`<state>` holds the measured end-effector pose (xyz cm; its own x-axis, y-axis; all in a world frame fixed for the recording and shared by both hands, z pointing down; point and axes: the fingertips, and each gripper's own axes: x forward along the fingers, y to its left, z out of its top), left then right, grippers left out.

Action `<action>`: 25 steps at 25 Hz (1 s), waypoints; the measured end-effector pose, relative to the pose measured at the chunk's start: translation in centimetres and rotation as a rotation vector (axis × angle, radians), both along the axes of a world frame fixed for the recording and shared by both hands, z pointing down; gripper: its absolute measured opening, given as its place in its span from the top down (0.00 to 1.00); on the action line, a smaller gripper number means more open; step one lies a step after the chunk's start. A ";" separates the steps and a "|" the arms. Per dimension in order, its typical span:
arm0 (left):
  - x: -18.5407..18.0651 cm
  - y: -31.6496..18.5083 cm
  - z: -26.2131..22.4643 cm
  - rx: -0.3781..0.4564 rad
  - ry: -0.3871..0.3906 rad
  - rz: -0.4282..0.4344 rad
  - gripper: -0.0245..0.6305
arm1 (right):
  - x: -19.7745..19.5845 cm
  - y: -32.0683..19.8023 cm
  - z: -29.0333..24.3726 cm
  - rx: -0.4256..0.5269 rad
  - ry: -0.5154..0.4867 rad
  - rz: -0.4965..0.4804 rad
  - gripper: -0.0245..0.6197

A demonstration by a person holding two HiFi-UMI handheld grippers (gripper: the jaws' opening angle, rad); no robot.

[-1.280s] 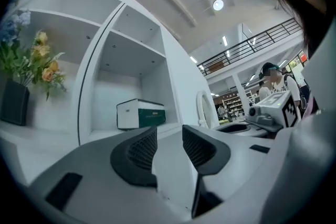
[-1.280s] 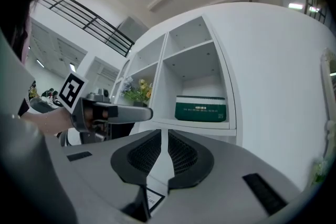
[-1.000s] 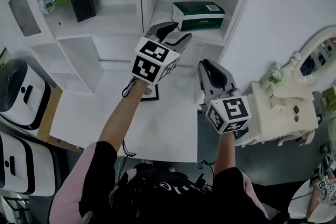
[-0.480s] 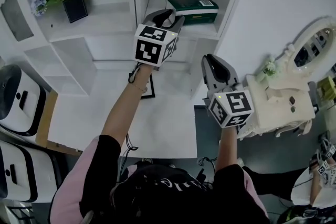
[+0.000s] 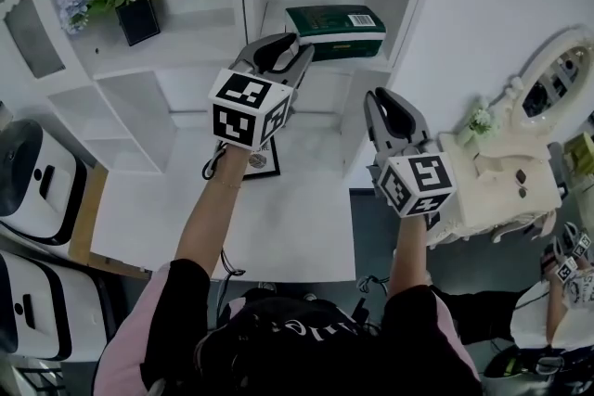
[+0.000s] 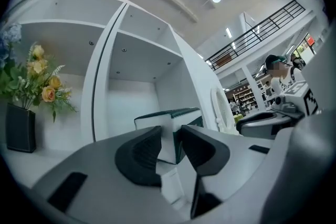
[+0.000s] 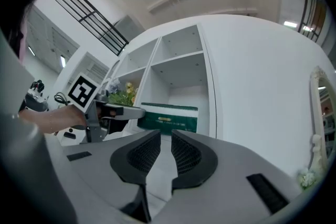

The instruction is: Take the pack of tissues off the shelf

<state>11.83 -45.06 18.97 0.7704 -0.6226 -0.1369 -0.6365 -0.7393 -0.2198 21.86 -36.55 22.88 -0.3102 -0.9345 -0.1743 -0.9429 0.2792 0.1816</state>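
The pack of tissues point(image 5: 334, 21), dark green with a white side, lies flat on the right-hand shelf of the white unit. My left gripper point(image 5: 280, 53) is raised just in front of that shelf, below and left of the pack and not touching it. Its jaws are shut with nothing between them. In the left gripper view the pack point(image 6: 152, 120) shows right behind the shut left gripper point(image 6: 170, 134). My right gripper point(image 5: 383, 103) hangs lower and to the right, shut and empty. The right gripper view looks past the right gripper point(image 7: 166, 139) to the pack point(image 7: 170, 118).
A black vase of flowers point(image 5: 137, 16) stands in the left shelf compartment. Below the shelves are a white table point(image 5: 278, 227) and a small framed picture point(image 5: 256, 164). An ornate white dresser with a mirror point(image 5: 501, 185) stands at the right, and white appliances point(image 5: 37, 181) at the left.
My left gripper rose toward the shelf, then came back slightly down and left. The right gripper has hardly moved. Both stay shut.
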 end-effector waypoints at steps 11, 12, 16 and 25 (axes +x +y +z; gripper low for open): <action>-2.4 2.0 1.0 0.011 -0.005 -0.001 0.77 | 0.2 -6.2 -3.8 0.006 0.043 -0.082 0.59; -2.6 2.0 1.1 0.009 -0.003 -0.002 0.77 | 0.0 -6.5 -3.7 0.000 0.050 -0.097 0.59; -3.3 2.0 1.1 0.008 -0.003 -0.013 0.78 | -0.8 -6.7 -3.6 0.003 0.070 -0.148 0.60; -4.9 3.6 1.2 0.031 0.016 -0.035 0.78 | -2.1 -4.2 -3.3 0.039 0.098 -0.144 0.64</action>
<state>6.98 -41.44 20.20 0.7459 -0.6443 -0.1687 -0.6654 -0.7096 -0.2319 19.80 -40.77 19.62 -0.4578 -0.8722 -0.1721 -0.8708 0.4010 0.2844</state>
